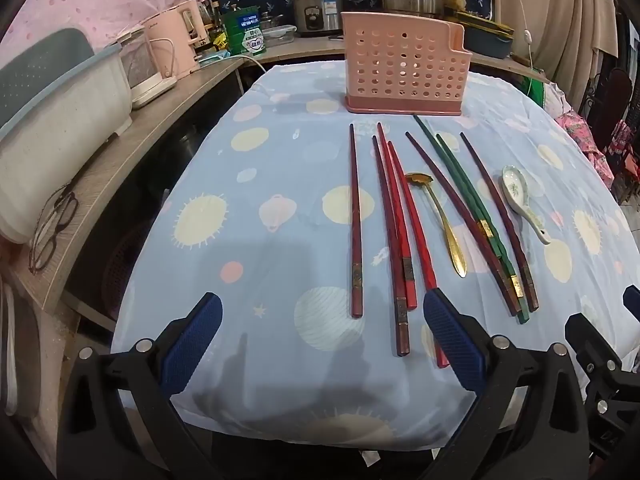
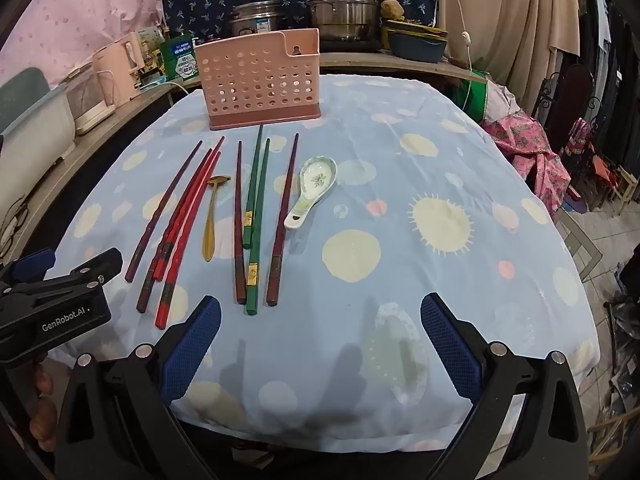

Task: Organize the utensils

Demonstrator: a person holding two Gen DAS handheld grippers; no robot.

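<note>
Patterned tablecloth under loose chopsticks, spoons, pink caddy.

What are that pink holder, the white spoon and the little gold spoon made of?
Pink holder: likely moulded plastic, matte, with punched round holes. White spoon: looks like glazed ceramic, glossy, with a painted green pattern. Gold spoon: probably metal, a shiny golden finish; plating or solid brass cannot be told.
</note>
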